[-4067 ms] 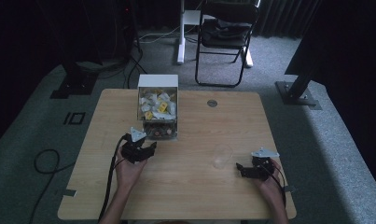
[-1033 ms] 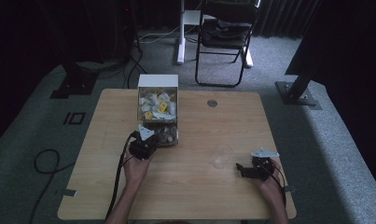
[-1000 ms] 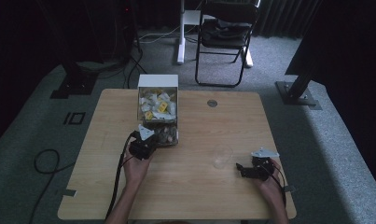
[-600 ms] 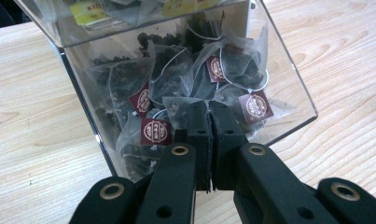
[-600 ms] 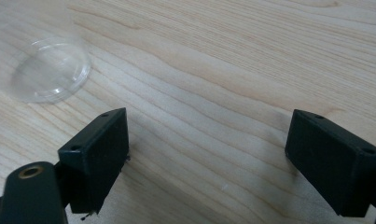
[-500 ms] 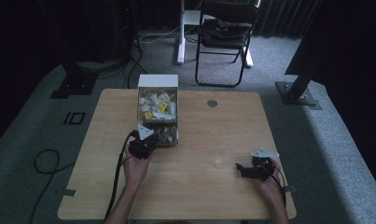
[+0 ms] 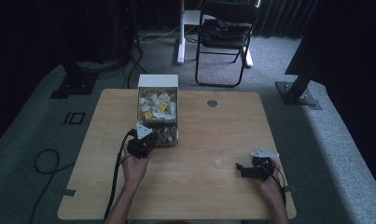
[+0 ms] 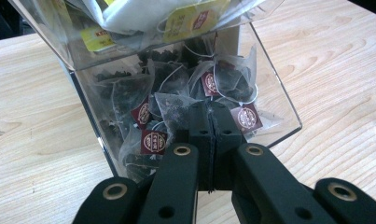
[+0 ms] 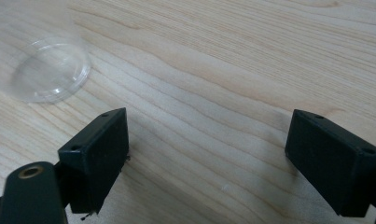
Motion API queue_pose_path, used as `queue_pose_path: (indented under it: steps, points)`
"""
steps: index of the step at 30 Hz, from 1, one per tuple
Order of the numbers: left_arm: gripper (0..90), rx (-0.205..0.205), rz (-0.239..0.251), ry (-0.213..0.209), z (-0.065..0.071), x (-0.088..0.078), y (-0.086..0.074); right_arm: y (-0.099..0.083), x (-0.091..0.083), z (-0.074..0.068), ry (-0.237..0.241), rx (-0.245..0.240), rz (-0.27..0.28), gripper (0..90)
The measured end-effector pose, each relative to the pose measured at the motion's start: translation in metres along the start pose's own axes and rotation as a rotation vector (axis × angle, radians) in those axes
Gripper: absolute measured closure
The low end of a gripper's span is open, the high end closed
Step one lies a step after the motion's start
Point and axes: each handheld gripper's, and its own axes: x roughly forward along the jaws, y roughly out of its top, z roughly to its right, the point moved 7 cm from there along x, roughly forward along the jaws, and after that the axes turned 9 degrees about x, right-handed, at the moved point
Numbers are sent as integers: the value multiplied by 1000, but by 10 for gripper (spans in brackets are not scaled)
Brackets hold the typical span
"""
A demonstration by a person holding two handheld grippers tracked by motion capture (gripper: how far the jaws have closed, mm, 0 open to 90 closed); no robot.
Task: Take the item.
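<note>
Item: tea-bag pick, in progress. L gripper (image 8: 209, 135) is sitting at the open lower mouth of the clear dispenser (image 8: 274, 107), jaws clenched together; I'm judging a dark tea bag (image 8: 174, 109) is being pinched at the tips, though I can't tell for sure how much mesh is caught. I'm planning a slow, straight pull outward so tag strings aren't dragging neighbours along.
Also near dispenser: clear cup (image 7: 222, 155) standing to its right on the table (image 7: 199, 196); R gripper (image 9: 206, 158) resting beyond that, jaws spread, gripping nothing. Yellow-tag bags (image 7: 156, 103) are filling the dispenser's upper bin. Dispenser's front lip is crowding the exit.
</note>
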Motion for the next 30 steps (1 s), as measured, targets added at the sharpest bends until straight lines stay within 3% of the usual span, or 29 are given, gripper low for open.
queue_pose_path:
  steps: [30]
  points:
    - [900, 15, 62, -49, 8, -19, 19, 0, 0, 0, 0, 1, 1, 133]
